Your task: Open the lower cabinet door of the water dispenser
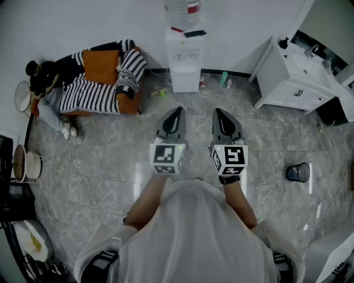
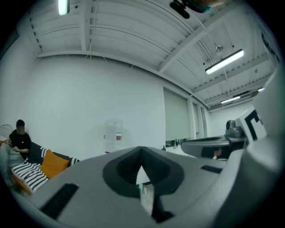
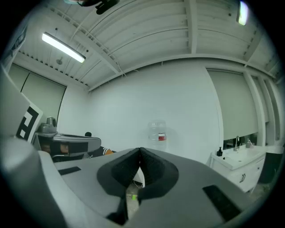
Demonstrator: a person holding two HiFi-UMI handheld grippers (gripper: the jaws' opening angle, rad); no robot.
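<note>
The white water dispenser (image 1: 184,58) stands against the far wall with a clear bottle (image 1: 181,12) on top; its lower cabinet door (image 1: 185,78) is closed. The same bottle (image 2: 112,136) (image 3: 157,132) shows far ahead in both gripper views. My left gripper (image 1: 175,114) and right gripper (image 1: 218,115) are held level side by side over the floor, well short of the dispenser. Both are shut, tips touching, with nothing between them. In the left gripper view the left gripper (image 2: 141,153) points at the dispenser; the right gripper (image 3: 140,155) does likewise in its own view.
A person sits on a striped sofa (image 1: 99,80) at the left. A white sink cabinet (image 1: 293,77) stands at the right. Small bottles (image 1: 223,80) lie by the wall near the dispenser. A black bin (image 1: 297,172) is on the marble floor to the right.
</note>
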